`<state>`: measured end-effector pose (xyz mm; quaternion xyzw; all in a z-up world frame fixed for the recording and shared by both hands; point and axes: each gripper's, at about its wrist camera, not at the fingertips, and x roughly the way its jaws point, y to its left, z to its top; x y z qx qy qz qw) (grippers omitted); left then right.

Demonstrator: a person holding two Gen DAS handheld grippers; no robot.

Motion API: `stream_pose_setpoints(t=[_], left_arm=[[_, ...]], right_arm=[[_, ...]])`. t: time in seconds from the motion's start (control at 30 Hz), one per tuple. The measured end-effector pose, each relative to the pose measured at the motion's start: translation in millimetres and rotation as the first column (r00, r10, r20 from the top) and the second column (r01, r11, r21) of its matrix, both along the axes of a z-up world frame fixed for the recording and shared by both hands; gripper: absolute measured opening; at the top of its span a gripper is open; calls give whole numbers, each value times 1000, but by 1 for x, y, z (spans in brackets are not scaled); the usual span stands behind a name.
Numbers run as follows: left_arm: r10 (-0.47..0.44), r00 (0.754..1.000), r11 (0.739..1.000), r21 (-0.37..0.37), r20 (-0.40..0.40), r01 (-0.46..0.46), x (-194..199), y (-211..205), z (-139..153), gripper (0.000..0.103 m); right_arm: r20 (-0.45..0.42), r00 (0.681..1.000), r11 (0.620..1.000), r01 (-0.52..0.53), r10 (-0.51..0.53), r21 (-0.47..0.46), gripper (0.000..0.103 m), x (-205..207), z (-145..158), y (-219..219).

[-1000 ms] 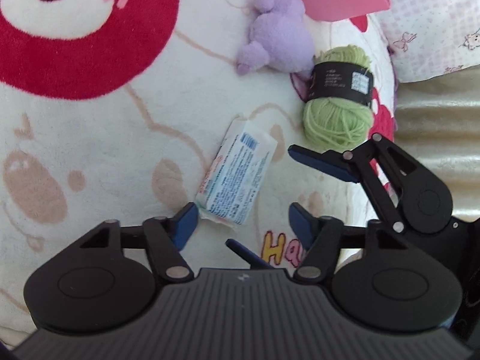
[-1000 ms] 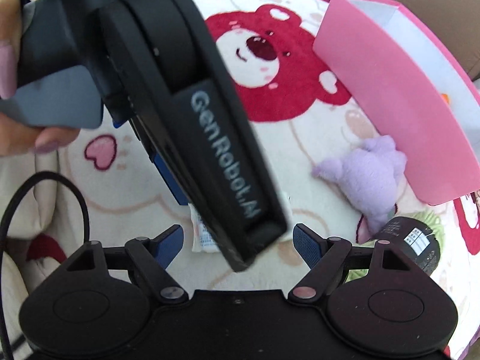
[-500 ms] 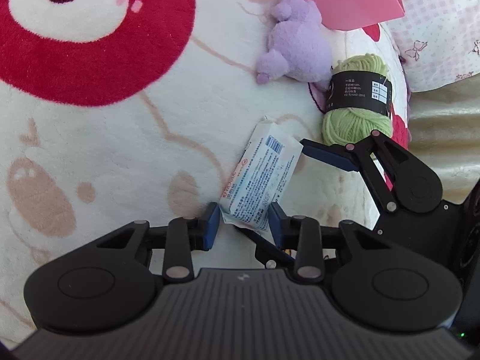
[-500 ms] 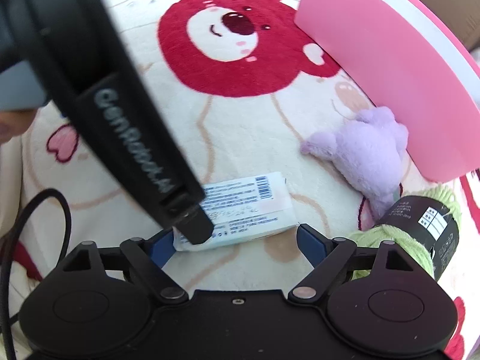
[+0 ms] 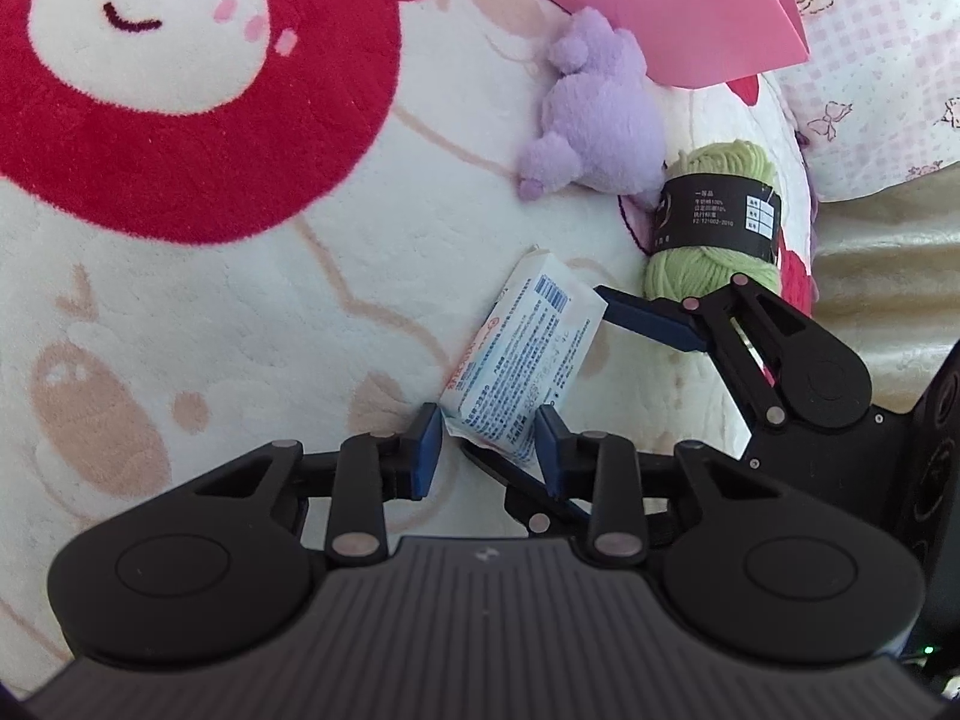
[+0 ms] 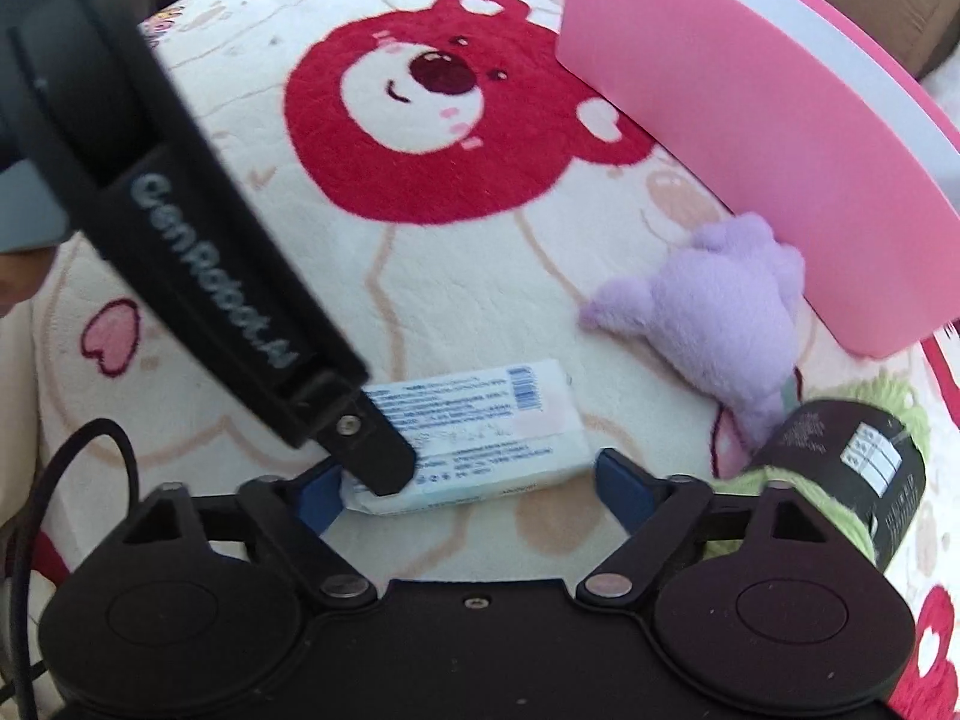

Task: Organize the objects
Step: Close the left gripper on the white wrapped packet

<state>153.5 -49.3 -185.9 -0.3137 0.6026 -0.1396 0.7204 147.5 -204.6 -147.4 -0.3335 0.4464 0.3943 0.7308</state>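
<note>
So the white plastic-wrapped packet with blue print (image 5: 523, 360) lies on the cream plush blanket with the red bear (image 5: 252, 276), toward its right edge, near the green yarn ball (image 5: 717, 222) and purple plush toy (image 5: 600, 120). The left gripper (image 5: 487, 450) has just been closing and now pinches the packet's near end. Looks like the pickup step; next is probably lifting it over to the pink box (image 6: 750, 138). The right gripper (image 6: 465, 489) angles down beside it, jaws wide, holding nothing.

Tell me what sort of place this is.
Probably a bedroom or a child's play corner at home. A plush blanket with a red cartoon bear covers the surface, a floral quilt lies beside it, and a purple plush toy sits by a pink box.
</note>
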Motion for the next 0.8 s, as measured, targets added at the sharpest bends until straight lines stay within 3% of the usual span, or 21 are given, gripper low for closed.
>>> stream_pose_setpoints(t=[0.23,0.53,0.67,0.8], left_arm=[[-14,1000,1000,10,24,13,4,8,10,31],[52,997,996,64,65,-57,12,35,20,31],[79,995,994,76,68,-84,17,47,21,31],[111,991,991,72,73,-116,20,61,21,31]], right_arm=[[-81,993,996,86,-83,38,84,17,6,7],[-100,986,988,139,-132,63,85,22,13,36],[-69,990,989,131,-126,62,85,18,12,48],[-82,982,978,178,-169,111,84,14,12,49]])
